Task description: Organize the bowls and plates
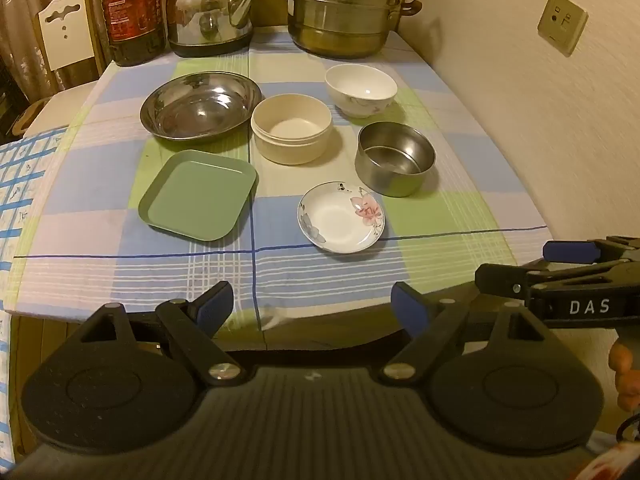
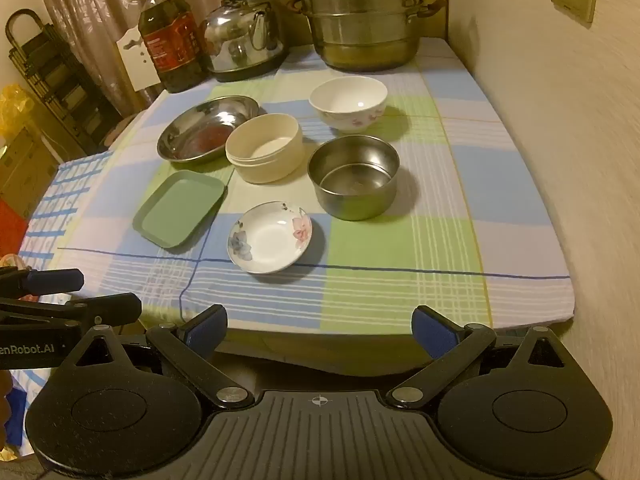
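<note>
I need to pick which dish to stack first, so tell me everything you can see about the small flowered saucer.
The small flowered saucer is a shallow round dish, glossy white like glazed ceramic, with a pink blossom and a grey-blue one painted on its rim. It is empty and sits upright and flat on the checked tablecloth, nearest the front edge. Nothing touches it: the green square plate and steel bowl stand apart.

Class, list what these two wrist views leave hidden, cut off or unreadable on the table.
- Steamer pot: its top is cut off by the upper edge of the left wrist view.
- Oil bottle: label print too small to read in either view.
- Metal plate: its right rim is hidden behind the cream bowl in the right wrist view.
- Table: near edge hidden by the right gripper.
</note>
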The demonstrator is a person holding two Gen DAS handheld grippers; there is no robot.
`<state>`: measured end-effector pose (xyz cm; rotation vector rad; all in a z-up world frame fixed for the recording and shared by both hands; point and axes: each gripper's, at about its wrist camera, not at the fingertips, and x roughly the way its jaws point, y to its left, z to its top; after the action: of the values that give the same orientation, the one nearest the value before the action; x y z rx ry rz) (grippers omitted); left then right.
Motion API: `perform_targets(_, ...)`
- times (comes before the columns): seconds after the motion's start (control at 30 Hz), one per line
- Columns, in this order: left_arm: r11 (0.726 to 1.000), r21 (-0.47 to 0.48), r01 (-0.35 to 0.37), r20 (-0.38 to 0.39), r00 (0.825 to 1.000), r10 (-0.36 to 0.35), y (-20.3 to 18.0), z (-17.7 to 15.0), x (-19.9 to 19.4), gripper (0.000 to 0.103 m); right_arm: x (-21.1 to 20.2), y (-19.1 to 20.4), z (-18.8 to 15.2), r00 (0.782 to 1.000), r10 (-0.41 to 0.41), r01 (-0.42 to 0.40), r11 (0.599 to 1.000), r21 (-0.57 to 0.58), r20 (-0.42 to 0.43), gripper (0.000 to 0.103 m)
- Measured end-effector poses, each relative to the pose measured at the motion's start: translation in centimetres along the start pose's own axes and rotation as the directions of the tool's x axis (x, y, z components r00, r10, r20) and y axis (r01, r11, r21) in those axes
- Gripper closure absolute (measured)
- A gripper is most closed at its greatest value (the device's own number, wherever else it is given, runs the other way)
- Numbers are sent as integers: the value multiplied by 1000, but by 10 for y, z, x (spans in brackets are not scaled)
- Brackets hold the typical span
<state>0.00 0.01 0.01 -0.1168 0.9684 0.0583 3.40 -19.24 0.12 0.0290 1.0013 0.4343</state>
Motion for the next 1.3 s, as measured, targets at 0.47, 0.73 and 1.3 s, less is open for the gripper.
perform_targets(0.47,1000,1,-3,2,1000,3,0,0,0,18,-1,-1,0,1000,0,0,1000,-5,6,4)
perform_targets(0.73,1000,1,0,4,1000,0,0,0,0,18,-2,-1,-2,1000,-4,4,1000,-7,9,4)
perform_targets(1.3,1000,2,2,7,1000,-2,3,4,-8,18,-8,0,2,1000,-8,9,1000,-12,19,5)
